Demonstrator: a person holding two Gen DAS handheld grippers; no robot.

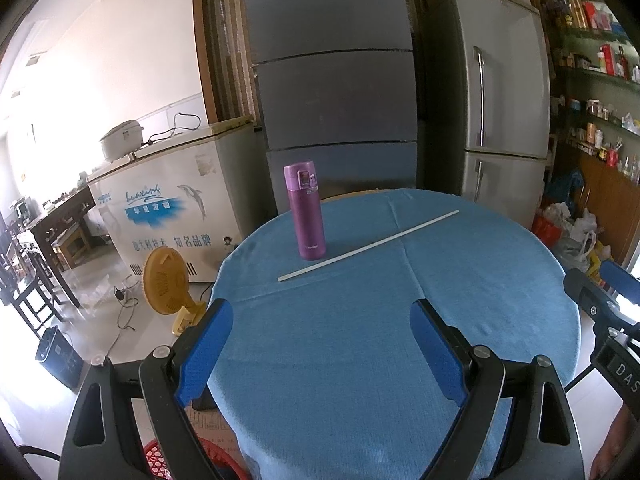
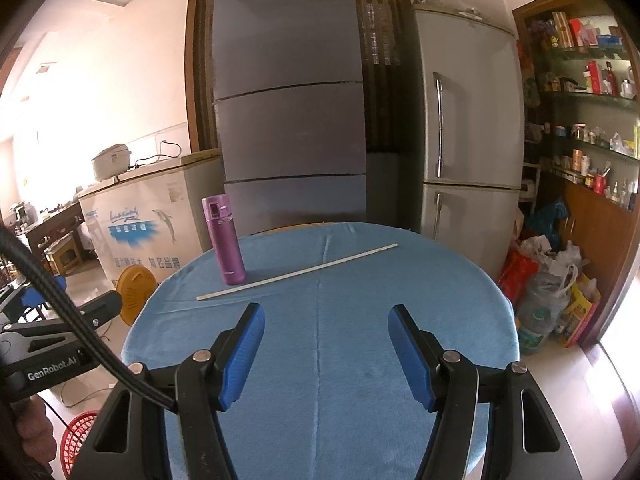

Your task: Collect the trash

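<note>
You're holding the left gripper (image 1: 322, 354) and right gripper (image 2: 326, 356) side by side over the near edge of the blue-clothed round table (image 2: 360, 380), both with jaws spread wide and gripping nothing. Farther out, the thin white stick (image 2: 298, 272) is lying diagonally across the cloth, likely the trash; the purple flask (image 2: 226, 240) is standing upright just beside its left end. A red basket (image 2: 76, 444) is sitting on the floor left. I'm judging it a reach: clamping something that thin needs low, square-on jaws
</note>
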